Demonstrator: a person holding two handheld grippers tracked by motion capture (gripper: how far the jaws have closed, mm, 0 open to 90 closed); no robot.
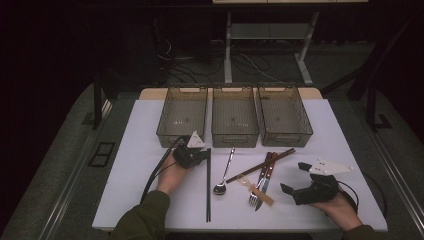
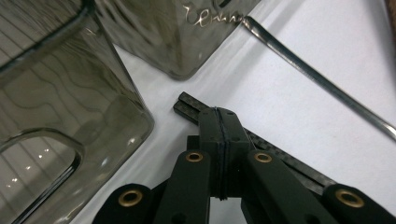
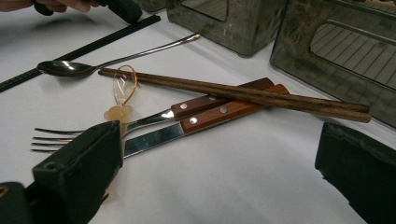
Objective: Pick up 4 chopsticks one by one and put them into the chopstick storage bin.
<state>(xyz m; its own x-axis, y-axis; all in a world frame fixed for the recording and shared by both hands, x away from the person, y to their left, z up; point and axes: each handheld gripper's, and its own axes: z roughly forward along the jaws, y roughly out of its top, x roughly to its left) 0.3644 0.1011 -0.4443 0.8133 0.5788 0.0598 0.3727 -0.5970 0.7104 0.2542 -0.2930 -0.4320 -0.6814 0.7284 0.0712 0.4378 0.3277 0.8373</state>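
My left gripper [image 1: 204,155] [image 2: 219,122] is shut, its two jaws pressed flat together. Its tip sits over the far end of a pair of black chopsticks [image 1: 208,190] [image 2: 186,105], which lies flat on the white table; I cannot tell whether it touches them. My right gripper [image 1: 294,177] [image 3: 217,161] rests open near the table's front right, nothing between its jaws. It faces a wood-handled fork [image 1: 256,192] [image 3: 56,137] and knife [image 1: 265,182] [image 3: 154,140], with brown wooden chopsticks [image 1: 262,164] [image 3: 243,95] laid across them.
Three translucent grey bins [image 1: 182,117] [image 1: 234,117] [image 1: 283,116] stand in a row at the back of the table [image 1: 330,135]. A metal spoon [image 1: 226,172] [image 2: 317,79] [image 3: 65,67] lies mid-table. A small clear amber utensil [image 1: 250,187] [image 3: 122,93] rests by the fork.
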